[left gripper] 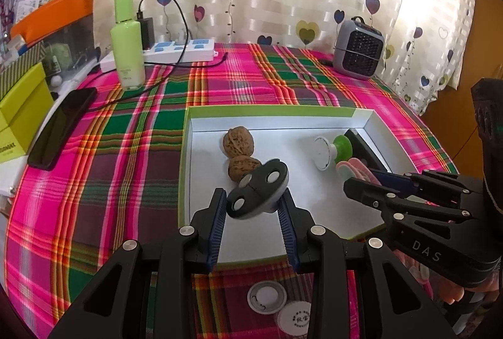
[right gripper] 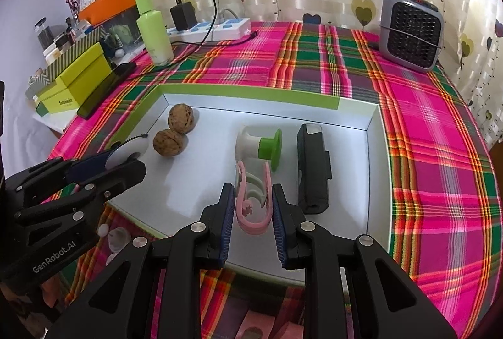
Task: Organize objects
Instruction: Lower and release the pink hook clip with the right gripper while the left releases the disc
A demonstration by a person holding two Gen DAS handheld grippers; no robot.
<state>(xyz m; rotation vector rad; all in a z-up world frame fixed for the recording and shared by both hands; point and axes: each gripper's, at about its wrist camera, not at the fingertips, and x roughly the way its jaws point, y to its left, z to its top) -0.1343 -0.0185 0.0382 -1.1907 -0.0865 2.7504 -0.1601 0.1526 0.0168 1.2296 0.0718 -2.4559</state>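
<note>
Left wrist view: the left gripper [left gripper: 253,197] pinches a grey oval gadget [left gripper: 257,189] over the white tray [left gripper: 283,114] at frame centre, seemingly ready to set it beside the walnuts [left gripper: 238,141]. The right gripper [right gripper: 253,205] clamps a pink clip [right gripper: 253,204]. Round items at the lower edge stay half hidden.
</note>
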